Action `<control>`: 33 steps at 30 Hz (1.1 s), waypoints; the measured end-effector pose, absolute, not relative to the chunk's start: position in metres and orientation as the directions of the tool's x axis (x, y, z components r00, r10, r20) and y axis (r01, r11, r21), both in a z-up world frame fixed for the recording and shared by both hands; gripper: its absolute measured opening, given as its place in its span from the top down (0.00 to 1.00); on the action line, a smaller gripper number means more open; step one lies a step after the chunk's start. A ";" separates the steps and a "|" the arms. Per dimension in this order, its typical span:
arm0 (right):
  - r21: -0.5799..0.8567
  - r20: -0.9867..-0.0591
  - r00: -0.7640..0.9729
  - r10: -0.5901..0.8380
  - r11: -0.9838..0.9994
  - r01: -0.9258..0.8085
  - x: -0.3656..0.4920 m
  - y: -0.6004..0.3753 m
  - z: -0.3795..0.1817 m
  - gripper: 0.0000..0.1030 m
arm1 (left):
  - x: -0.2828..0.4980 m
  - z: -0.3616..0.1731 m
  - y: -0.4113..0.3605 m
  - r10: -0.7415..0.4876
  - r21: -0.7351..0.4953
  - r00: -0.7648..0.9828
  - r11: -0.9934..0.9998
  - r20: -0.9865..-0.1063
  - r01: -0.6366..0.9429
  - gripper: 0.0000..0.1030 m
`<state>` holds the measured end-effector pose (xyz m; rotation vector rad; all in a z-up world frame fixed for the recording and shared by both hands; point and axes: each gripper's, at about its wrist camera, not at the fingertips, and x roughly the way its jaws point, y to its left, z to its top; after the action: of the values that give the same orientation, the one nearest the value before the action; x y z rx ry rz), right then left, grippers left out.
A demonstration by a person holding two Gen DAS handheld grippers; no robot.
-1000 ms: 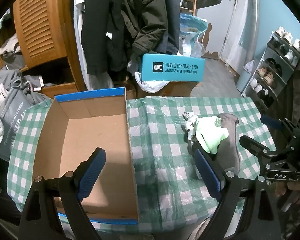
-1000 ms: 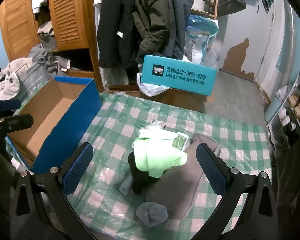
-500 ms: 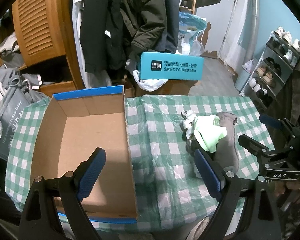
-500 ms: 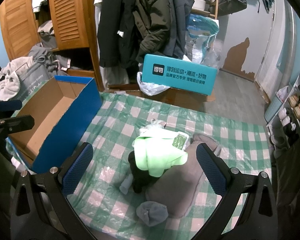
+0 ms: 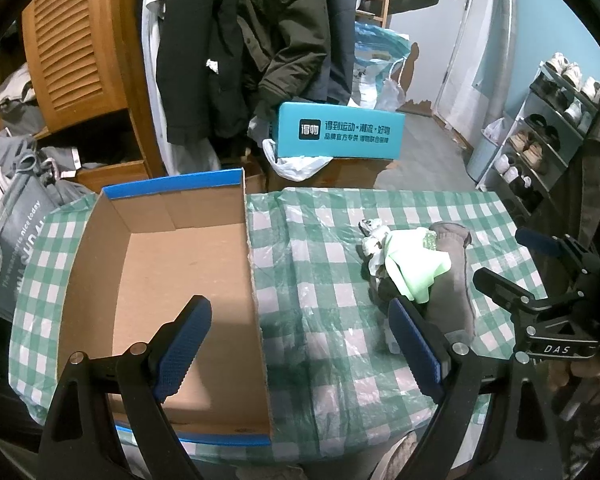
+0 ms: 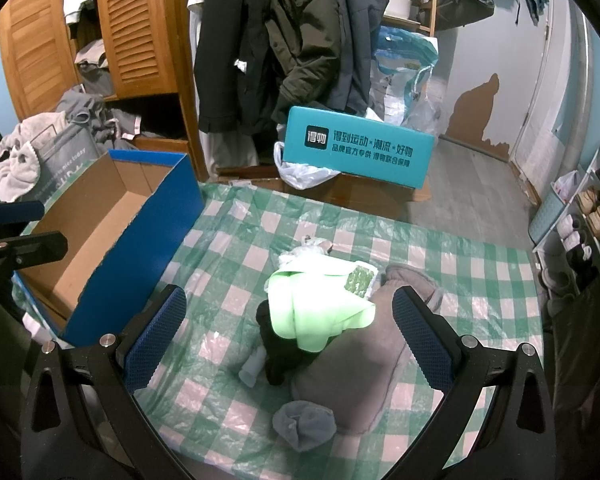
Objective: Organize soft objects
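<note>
- Little has been moved since the earlier frames: in the left wrist view the left gripper [image 5: 300, 344] has been drawn slightly back and up, so that more of the table [image 5: 332, 264] is seen; the right wrist view is almost unchanged.
- Left wrist view: the left gripper is held wide apart and nothing is gripped; it hangs over the right wall of the cardboard box [image 5: 172, 280], which stands on the left part of the table with nothing seen inside. The pile of soft objects [image 5: 420, 268] lies well apart to the right, with the right gripper [image 5: 516, 264] near it.
- Right wrist view: the right gripper [image 6: 288, 340] is spread wide, with nothing held, above the pile. A light green cloth [image 6: 320, 308] lies on top, over a black item [image 6: 272, 344] and a grey garment [image 6: 364, 376]; a rolled grey sock [image 6: 304, 424] touches the garment's near end.
- The step in hand is judged to be the approach for a first pick; nothing has yet been boxed.
- Next, the right gripper would need to be lowered onto one item, probably the green cloth, and closed on a fold so that only that piece is lifted.
</note>
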<state>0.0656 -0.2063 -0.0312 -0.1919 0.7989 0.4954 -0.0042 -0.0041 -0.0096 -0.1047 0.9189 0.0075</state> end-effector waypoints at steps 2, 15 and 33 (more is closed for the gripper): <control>0.019 -0.725 0.592 0.352 0.870 -0.494 0.063 -0.211 -0.037 0.02 | -0.004 -0.009 -0.003 -0.040 -0.089 0.608 0.995 -0.793 -0.051 0.11; 0.019 -0.728 0.588 0.352 0.869 -0.495 0.063 -0.209 -0.038 0.02 | -0.004 -0.010 -0.005 -0.039 -0.088 0.607 0.995 -0.794 -0.051 0.11; 0.019 -0.733 0.584 0.349 0.868 -0.496 0.060 -0.210 -0.045 0.02 | -0.004 -0.009 -0.004 -0.040 -0.090 0.605 0.995 -0.795 -0.053 0.11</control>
<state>0.0599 -0.2101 -0.0450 -0.1966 0.8085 0.4972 -0.0037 -0.0036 -0.0094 -0.1081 0.9216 0.0078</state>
